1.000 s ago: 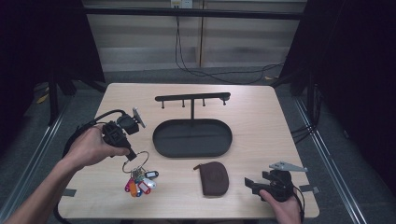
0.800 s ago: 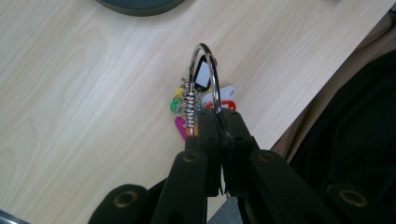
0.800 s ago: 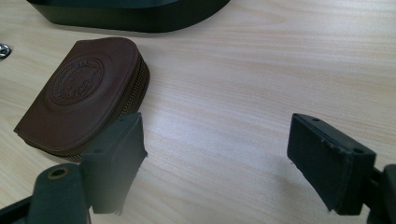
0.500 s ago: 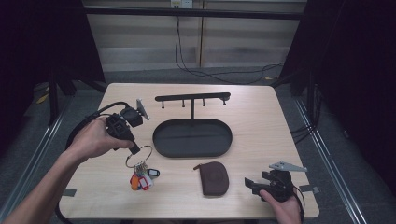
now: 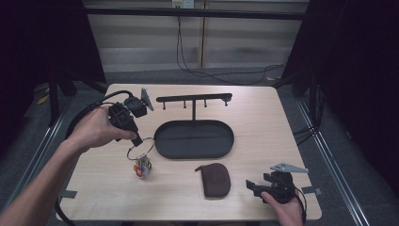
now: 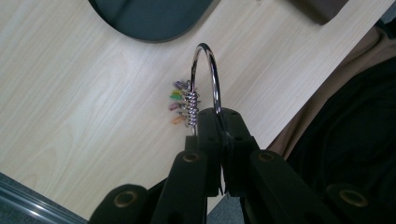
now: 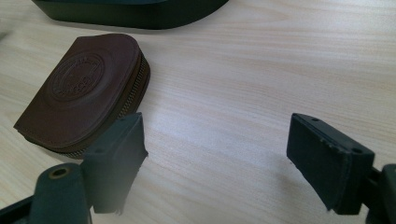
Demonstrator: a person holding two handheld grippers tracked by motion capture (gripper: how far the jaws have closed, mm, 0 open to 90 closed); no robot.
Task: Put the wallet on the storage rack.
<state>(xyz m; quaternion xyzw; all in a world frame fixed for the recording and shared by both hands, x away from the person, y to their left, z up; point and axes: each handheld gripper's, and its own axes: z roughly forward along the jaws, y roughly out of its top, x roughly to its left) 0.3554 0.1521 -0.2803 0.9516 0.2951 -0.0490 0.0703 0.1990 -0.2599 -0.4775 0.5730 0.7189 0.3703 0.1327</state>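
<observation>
My left gripper point(image 5: 137, 140) is shut on a large metal key ring point(image 5: 140, 149) and holds it above the table, left of the black oval tray point(image 5: 194, 139). Several coloured key tags point(image 5: 141, 168) dangle from the ring. In the left gripper view the ring point(image 6: 208, 79) stands up out of the closed jaws, with the tags point(image 6: 181, 103) hanging behind it. A black hook rack point(image 5: 194, 100) rises from the tray's far side. My right gripper point(image 5: 253, 185) rests open at the table's front right, next to a brown zip pouch point(image 5: 214, 179). The pouch point(image 7: 81, 88) lies just left of the open jaws.
The light wooden table point(image 5: 263, 117) ends close to my right hand at the front edge. Cables point(image 5: 89, 110) trail from the left gripper over the table's left side. Dark curtains and a grey floor surround the table.
My left hand has lifted the key ring off the table and carried it up and toward the tray; the tags now hang free. The right gripper has stayed put.
</observation>
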